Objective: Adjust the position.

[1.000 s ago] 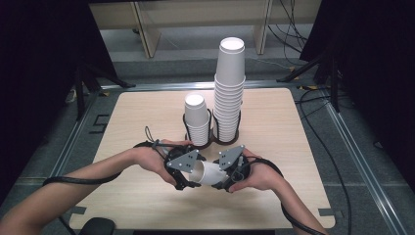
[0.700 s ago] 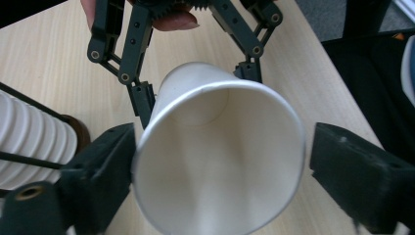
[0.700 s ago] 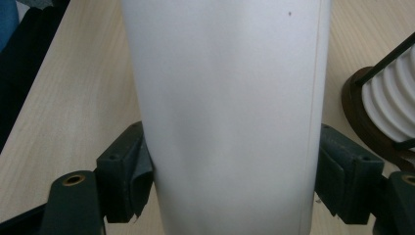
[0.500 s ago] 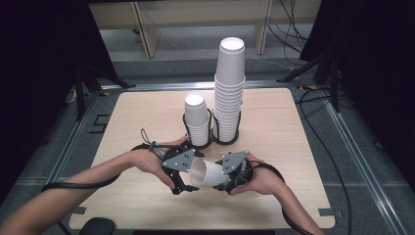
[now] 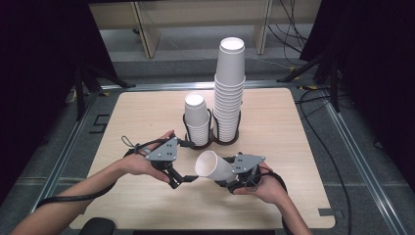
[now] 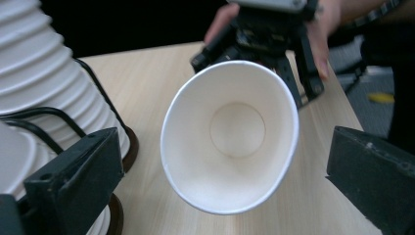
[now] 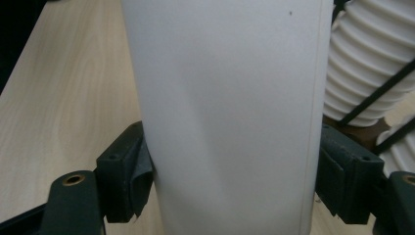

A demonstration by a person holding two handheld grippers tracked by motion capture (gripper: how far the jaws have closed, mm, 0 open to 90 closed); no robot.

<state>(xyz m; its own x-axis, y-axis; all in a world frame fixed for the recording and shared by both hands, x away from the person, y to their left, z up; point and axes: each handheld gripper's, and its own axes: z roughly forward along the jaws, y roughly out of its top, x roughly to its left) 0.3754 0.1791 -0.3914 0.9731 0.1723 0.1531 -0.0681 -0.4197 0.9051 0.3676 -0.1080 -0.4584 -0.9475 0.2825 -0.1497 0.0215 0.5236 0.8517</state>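
A white paper cup [image 5: 213,167] lies on its side in the air over the front of the table [image 5: 147,112]. My right gripper [image 5: 224,175] is shut on its lower body. The right gripper view has the pads [image 7: 126,172] pressed on both sides of the cup wall [image 7: 225,112]. My left gripper [image 5: 183,180] sits just left of the cup's rim. Its jaws have just been opening and now stand open, apart from the cup. In the left gripper view the cup's mouth [image 6: 230,137] faces me between the spread fingers [image 6: 73,181], untouched, with the right gripper [image 6: 264,34] behind it.
Two stacks of white cups stand in black wire holders at mid table: a short stack [image 5: 197,120] and a tall stack [image 5: 229,88] to its right. Both stand close behind the grippers. Cables trail on the floor at the right.
The left gripper has opened and let go of the cup, then drawn off to the left. The right gripper keeps the cup and has shifted slightly right and down.
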